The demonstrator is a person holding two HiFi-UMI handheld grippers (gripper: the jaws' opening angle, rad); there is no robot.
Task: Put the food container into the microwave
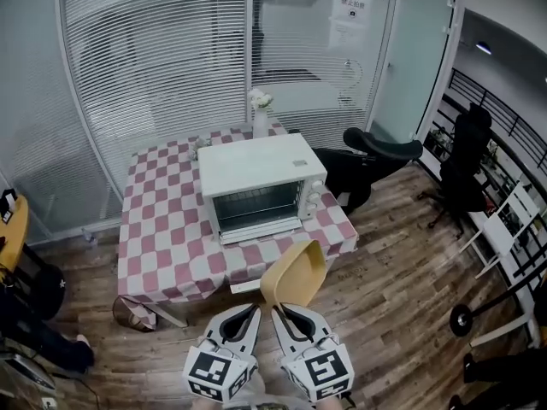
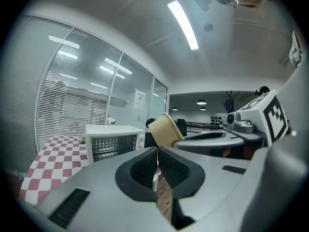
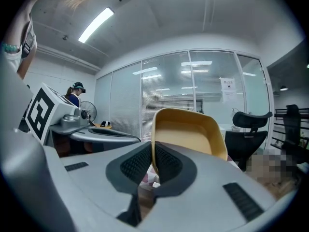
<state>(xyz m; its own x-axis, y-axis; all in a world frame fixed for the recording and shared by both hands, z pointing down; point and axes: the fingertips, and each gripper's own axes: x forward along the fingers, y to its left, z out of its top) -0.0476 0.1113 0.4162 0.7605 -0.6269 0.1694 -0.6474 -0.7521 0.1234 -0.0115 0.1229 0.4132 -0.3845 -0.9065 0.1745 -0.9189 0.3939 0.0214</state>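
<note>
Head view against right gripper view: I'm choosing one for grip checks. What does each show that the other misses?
Only the head view shows the white boxy microwave on the red-and-white checked table. Only the right gripper view shows the right claw with its jaws pinching one wall of the yellow plastic food container, plus a person in a cap. Both show that container and the black office chair.

checked table (image 1: 162,246) on wood floor (image 1: 393,254), glass walls (image 1: 154,67).
</note>
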